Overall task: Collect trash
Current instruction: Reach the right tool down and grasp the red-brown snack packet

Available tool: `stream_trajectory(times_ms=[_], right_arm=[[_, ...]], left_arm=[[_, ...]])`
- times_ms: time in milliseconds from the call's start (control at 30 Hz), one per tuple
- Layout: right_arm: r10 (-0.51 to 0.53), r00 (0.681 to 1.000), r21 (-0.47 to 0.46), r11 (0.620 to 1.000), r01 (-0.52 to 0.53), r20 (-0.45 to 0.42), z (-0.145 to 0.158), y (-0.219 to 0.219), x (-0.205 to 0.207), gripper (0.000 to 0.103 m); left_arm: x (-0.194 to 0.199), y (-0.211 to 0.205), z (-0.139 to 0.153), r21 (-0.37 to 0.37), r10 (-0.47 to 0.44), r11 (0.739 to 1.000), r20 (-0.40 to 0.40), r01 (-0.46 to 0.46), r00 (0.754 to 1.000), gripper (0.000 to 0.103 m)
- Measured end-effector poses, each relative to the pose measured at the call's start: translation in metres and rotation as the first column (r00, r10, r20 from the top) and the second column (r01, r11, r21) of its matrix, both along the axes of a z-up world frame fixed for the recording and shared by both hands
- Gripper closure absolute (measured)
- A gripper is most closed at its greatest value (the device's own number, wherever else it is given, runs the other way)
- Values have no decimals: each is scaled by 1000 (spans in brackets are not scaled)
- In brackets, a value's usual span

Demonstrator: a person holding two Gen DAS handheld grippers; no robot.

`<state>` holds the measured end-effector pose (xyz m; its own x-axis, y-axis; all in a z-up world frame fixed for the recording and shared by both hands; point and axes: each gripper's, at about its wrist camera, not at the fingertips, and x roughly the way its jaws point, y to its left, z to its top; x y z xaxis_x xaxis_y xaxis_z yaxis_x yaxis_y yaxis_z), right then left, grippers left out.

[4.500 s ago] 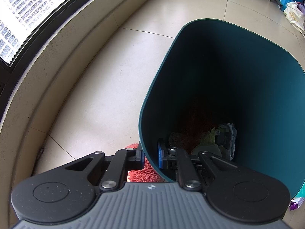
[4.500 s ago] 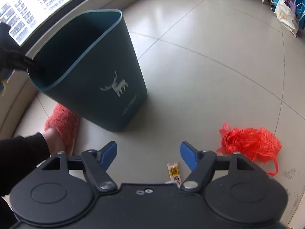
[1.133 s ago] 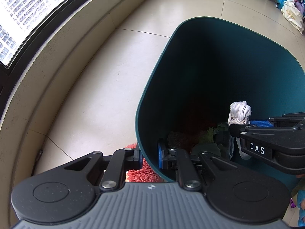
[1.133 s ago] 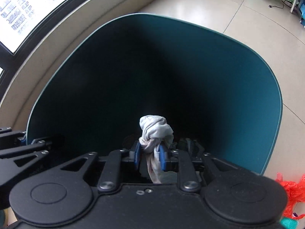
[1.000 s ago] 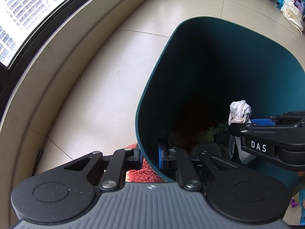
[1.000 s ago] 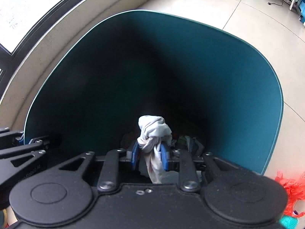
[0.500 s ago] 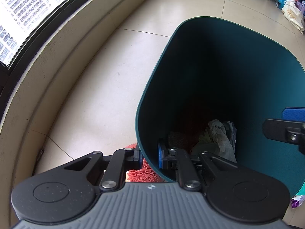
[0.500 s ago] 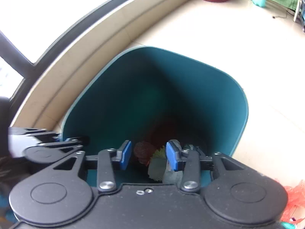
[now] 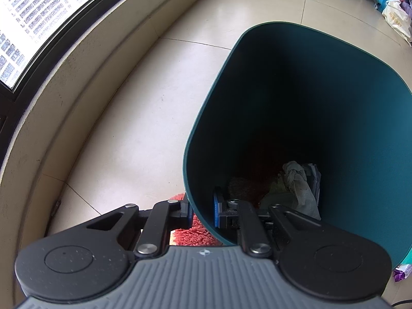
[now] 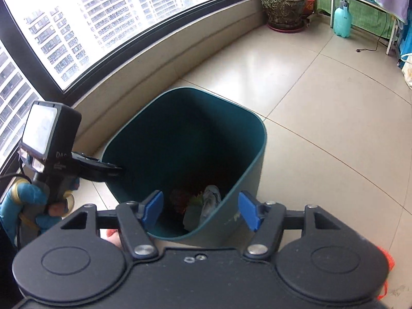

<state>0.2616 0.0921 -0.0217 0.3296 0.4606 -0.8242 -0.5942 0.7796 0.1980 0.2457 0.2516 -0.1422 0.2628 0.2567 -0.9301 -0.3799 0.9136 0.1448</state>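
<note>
Along the left edge of the right wrist view we see our left hand (image 10: 28,206), in a blue glove, gripping the handle of the left gripper (image 9: 203,209), whose jaws are clamped on the near-left rim of the teal bin (image 10: 253,154). Its own camera shows one blue pad outside the wall and the other inside, pressed tight on the plastic, with a red fuzzy slipper (image 9: 193,234) on the tiles just below. At the bottom of the bin lies the crumpled white cloth (image 9: 296,180), resting on a pile of other rubbish (greenish scraps and something dark red, too dim for us to name). Moving rightward, the right gripper (image 10: 203,209) hangs above the bin's near rim, and its jaws are opening; the blue pads stand well apart and nothing is between them, so we hold nothing there. The cloth shows again between those pads, far below, inside the bin. At the far right edge, a bit of red netting (image 10: 386,265) lies on the floor tiles (image 10: 322,103), apart from the bin.
</note>
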Motion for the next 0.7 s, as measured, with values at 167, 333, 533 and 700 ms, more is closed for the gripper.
stream_trajectory(times_ms=[167, 333, 533, 700], right_arm=[[-67, 997, -40, 997, 65, -41, -22, -37, -13, 28], [-127, 984, -103, 988, 114, -128, -65, -71, -25, 22], [-99, 972, -192, 980, 58, -212, -140, -104, -54, 14], [-45, 949, -292, 955, -51, -312, -204, -109, -73, 11]], left_arm=[[0, 0, 0, 4, -5, 1000, 0, 5, 1000, 91], [0, 0, 0, 4, -7, 1000, -2, 7, 1000, 91], [0, 1, 1, 0, -5, 1000, -1, 5, 1000, 91], [0, 1, 1, 3, -8, 1000, -1, 8, 1000, 91]])
